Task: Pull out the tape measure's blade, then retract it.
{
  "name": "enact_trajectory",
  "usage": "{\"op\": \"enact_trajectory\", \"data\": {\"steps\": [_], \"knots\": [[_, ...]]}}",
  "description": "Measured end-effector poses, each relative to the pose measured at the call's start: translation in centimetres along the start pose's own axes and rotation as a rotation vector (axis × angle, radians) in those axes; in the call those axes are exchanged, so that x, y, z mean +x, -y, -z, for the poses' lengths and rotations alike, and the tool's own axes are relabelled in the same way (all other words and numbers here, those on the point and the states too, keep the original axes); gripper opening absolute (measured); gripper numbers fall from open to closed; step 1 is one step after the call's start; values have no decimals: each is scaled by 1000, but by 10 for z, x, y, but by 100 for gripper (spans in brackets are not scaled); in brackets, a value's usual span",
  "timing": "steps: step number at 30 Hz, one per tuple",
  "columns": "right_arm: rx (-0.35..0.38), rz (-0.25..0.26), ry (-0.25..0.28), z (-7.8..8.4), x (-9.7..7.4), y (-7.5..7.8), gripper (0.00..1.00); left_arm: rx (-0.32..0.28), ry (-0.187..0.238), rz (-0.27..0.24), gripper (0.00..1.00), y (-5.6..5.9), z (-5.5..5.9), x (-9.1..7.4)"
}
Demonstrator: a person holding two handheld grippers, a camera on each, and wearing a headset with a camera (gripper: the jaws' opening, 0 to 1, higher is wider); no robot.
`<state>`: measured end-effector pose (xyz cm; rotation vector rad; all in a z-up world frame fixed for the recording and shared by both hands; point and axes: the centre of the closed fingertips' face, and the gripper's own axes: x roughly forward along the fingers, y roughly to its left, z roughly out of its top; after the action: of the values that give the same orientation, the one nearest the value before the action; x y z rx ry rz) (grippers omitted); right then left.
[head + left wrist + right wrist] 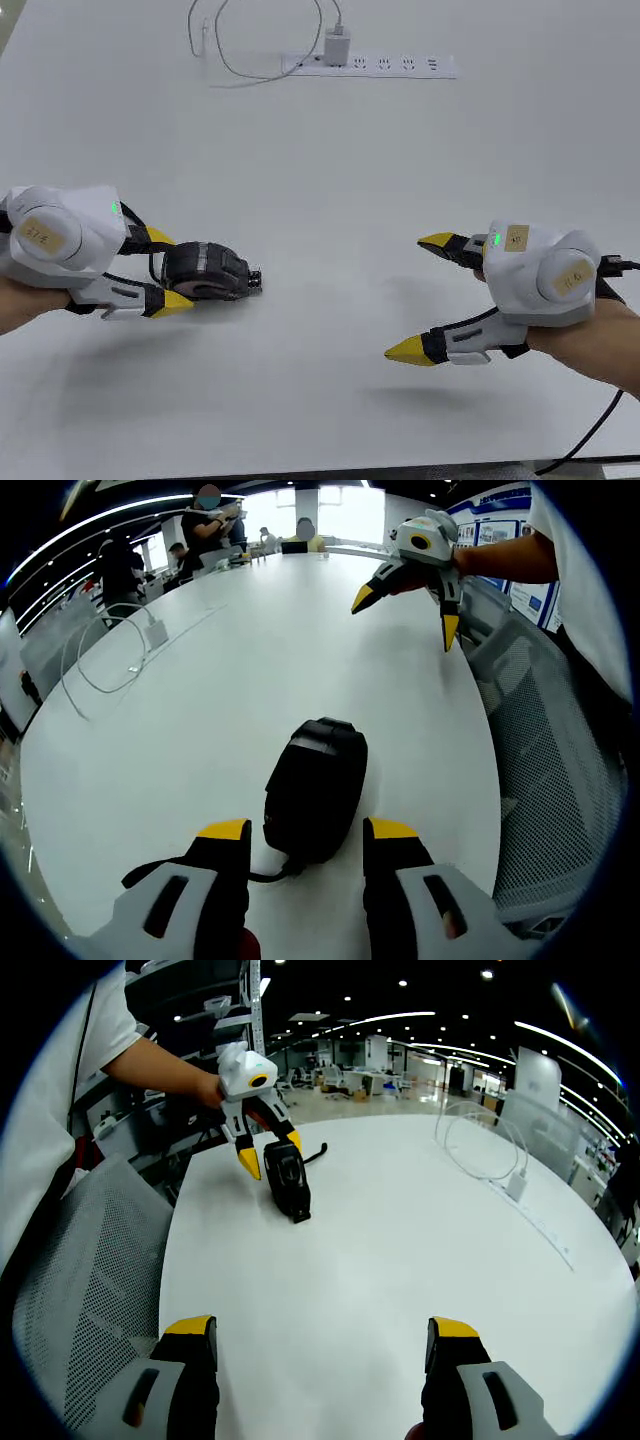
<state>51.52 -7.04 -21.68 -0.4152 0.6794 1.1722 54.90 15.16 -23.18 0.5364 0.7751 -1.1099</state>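
A black tape measure (pixel 205 270) lies on the white table (pixel 330 180) at the left, its blade tip pointing right and no blade drawn out. My left gripper (pixel 167 270) is shut on the case's rear, one yellow fingertip on each side. In the left gripper view the tape measure (pixel 315 785) sits between the jaws of the left gripper (pixel 310 830). My right gripper (pixel 420 296) hovers open at the right, well apart from the case, holding nothing. The right gripper view shows the right gripper (pixel 320 1328) wide open and the tape measure (pixel 288 1182) farther off, in the left gripper (pixel 272 1157).
A white power strip (pixel 370 66) with a plugged charger (pixel 336 47) and a looping cable (pixel 215 50) lies at the table's far edge. A grey mesh chair (pixel 540 710) stands beside the table. Several people are at the far end of the room.
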Motion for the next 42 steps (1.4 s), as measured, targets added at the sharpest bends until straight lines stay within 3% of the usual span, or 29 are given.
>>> {"op": "enact_trajectory", "data": {"steps": [21,32,42], "knots": [[11,-9,1,4,4,-3,83,28,-26,22,29,0,2,9],[10,-13,5,3,6,-3,81,77,-45,35,28,1,4,10],[24,-18,23,-3,14,0,77,76,-54,31,28,0,5,11]]}}
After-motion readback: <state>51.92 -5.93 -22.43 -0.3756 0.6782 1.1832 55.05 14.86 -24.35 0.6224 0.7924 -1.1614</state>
